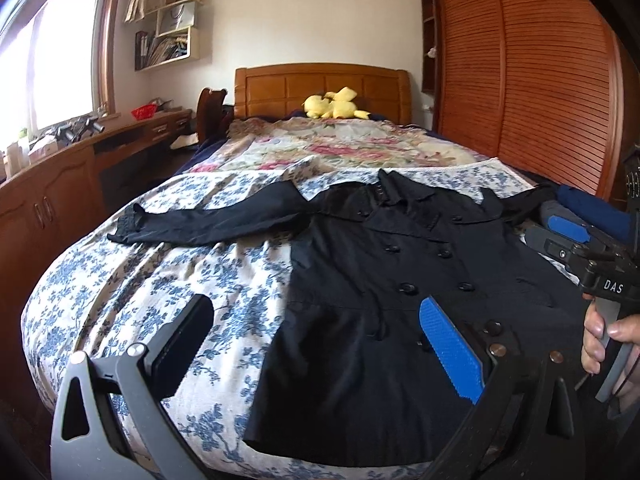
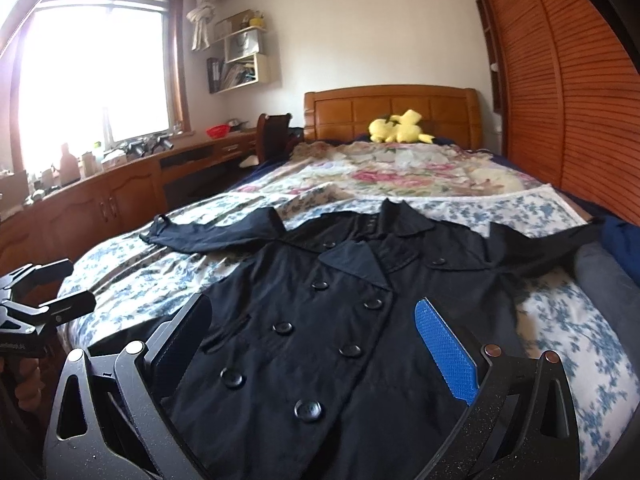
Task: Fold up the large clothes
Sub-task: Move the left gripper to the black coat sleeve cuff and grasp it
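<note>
A black double-breasted coat [image 1: 400, 280] lies flat, front up, on the bed, both sleeves spread out to the sides; it also shows in the right wrist view [image 2: 320, 320]. My left gripper [image 1: 316, 320] is open and empty, above the coat's lower left edge. My right gripper [image 2: 316, 328] is open and empty, above the coat's buttoned front. The right gripper also shows at the right edge of the left wrist view [image 1: 576, 240], over the coat's right side. The left gripper's body shows at the left edge of the right wrist view [image 2: 40, 304].
The bed has a blue floral cover [image 1: 160, 280] and a pink floral quilt [image 1: 340, 144] farther back. A yellow plush toy [image 1: 332, 106] lies by the wooden headboard. A wooden desk [image 1: 80, 160] runs along the left, a louvred wardrobe [image 1: 540, 80] on the right. Dark blue cloth [image 2: 624, 240] lies at right.
</note>
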